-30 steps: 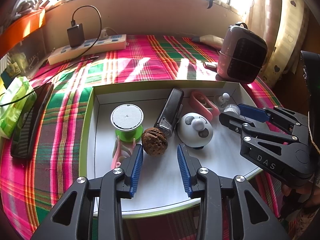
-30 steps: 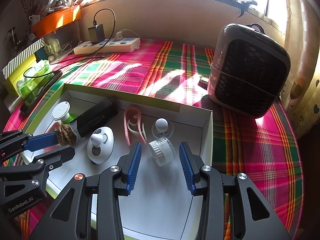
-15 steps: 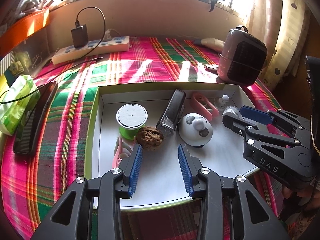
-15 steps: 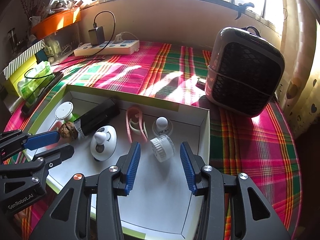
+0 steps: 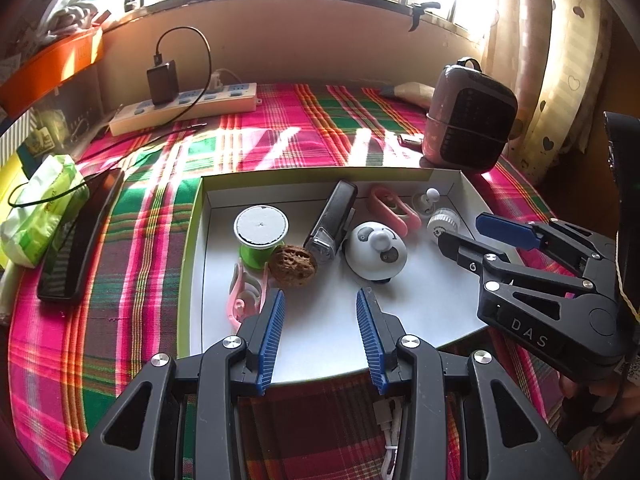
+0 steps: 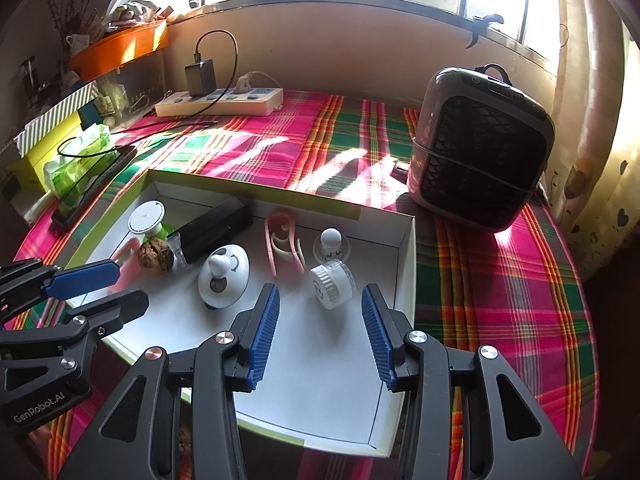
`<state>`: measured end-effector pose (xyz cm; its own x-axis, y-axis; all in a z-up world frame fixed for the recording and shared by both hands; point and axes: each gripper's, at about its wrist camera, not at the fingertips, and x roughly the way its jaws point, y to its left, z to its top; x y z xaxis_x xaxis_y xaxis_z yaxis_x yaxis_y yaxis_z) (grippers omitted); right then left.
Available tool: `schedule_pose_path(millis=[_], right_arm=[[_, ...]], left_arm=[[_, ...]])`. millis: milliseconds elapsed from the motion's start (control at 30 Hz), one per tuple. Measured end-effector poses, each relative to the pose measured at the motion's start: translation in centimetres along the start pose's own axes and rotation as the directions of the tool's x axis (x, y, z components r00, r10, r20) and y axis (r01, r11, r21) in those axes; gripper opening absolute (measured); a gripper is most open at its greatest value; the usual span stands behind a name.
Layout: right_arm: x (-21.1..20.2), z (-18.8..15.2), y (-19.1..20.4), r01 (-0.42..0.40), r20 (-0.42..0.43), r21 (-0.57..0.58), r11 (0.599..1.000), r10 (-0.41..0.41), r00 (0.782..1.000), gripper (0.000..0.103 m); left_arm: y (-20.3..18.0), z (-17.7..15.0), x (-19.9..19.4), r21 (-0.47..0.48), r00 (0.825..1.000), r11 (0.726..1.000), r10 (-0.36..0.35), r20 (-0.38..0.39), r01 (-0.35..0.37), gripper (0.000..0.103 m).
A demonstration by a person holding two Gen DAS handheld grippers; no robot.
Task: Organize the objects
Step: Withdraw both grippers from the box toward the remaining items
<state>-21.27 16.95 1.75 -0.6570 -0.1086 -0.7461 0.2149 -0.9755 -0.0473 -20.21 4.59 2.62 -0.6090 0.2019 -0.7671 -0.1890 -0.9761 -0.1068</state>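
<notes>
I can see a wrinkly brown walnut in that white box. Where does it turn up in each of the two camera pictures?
Left wrist view: the walnut lies left of centre, just beyond the left gripper, against the green spool.
Right wrist view: the walnut sits far left, beside the left gripper's blue pad.
Shared landmark: the black stapler-like case right next to it.

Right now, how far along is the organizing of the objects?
Already in the white box: the thread spool, walnut, black case, white dome and ridged white cap. In hand: nothing; the left gripper and right gripper are open and empty. What is left cannot be told.
</notes>
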Motion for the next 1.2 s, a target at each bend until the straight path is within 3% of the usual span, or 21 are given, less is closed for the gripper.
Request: schedule_pose_path(millis=[1200], right_arm=[[-5.2,-4.0,1.9,-0.038,0.07,0.038,0.999,0.035,0.997,0.044]], left_arm=[[-0.6,-3.7,-4.7,0.003,0.999,1.0,-0.013,0.053,0.013,0.036]])
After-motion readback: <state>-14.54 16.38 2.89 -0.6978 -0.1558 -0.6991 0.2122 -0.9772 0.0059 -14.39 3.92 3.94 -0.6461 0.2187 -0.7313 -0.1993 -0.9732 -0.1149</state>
